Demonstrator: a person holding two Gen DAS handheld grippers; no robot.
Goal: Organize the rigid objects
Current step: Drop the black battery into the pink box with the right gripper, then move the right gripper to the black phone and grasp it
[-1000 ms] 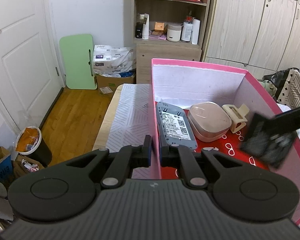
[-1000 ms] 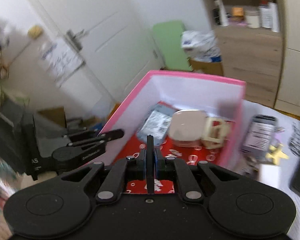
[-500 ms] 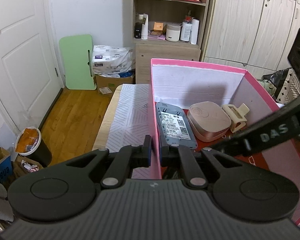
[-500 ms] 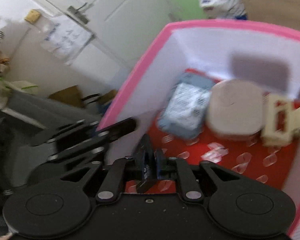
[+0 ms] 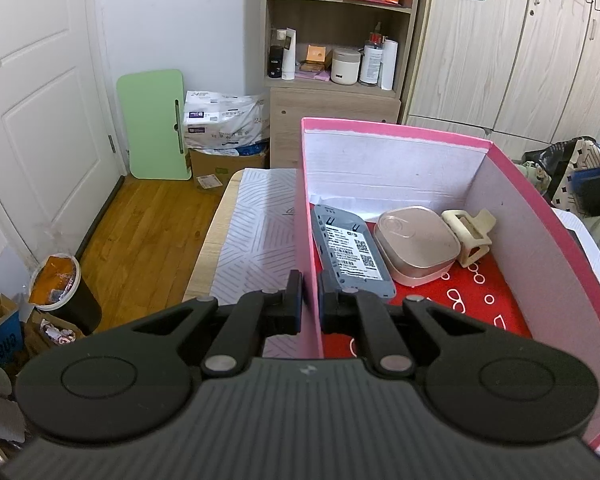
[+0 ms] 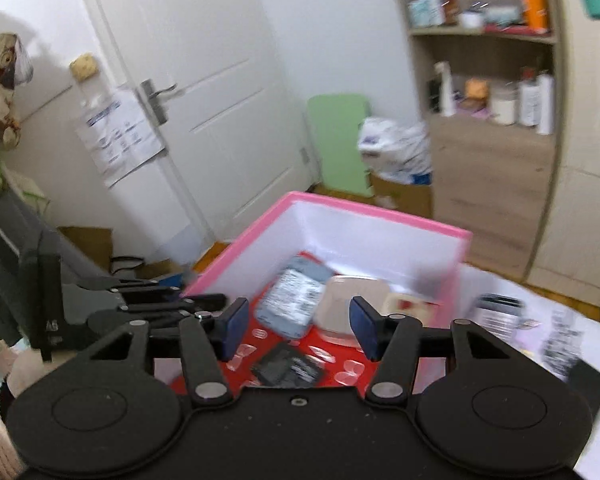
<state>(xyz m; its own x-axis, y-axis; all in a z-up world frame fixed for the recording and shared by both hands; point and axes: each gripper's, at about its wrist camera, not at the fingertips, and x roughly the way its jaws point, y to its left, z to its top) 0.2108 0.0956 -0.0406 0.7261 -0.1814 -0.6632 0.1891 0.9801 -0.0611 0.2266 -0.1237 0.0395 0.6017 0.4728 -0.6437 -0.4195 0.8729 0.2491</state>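
My left gripper [image 5: 310, 300] is shut on the left wall of the pink box [image 5: 392, 130]. Inside on the red floor lie a grey device [image 5: 350, 250], a pink rounded case [image 5: 416, 242] and a beige hair clip [image 5: 466, 232]. My right gripper [image 6: 298, 326] is open and empty above the near end of the pink box [image 6: 376, 214]. A flat black item [image 6: 286, 368] lies on the box floor just below it. The grey device [image 6: 296, 296] and the pink case [image 6: 350, 312] show behind, blurred. The left gripper [image 6: 198, 306] shows at the box's left wall.
A patterned white mat [image 5: 256, 240] covers the table left of the box. Right of the box lie a striped grey item [image 6: 496, 314] and a black flat thing [image 6: 588, 380], blurred. A shelf unit [image 5: 336, 32] and wardrobe [image 5: 520, 48] stand behind; a bin [image 5: 58, 284] sits on the floor.
My right gripper has opened and let go of the flat black item, which now lies on the box floor, and it has drawn back and up. The left gripper has not moved.
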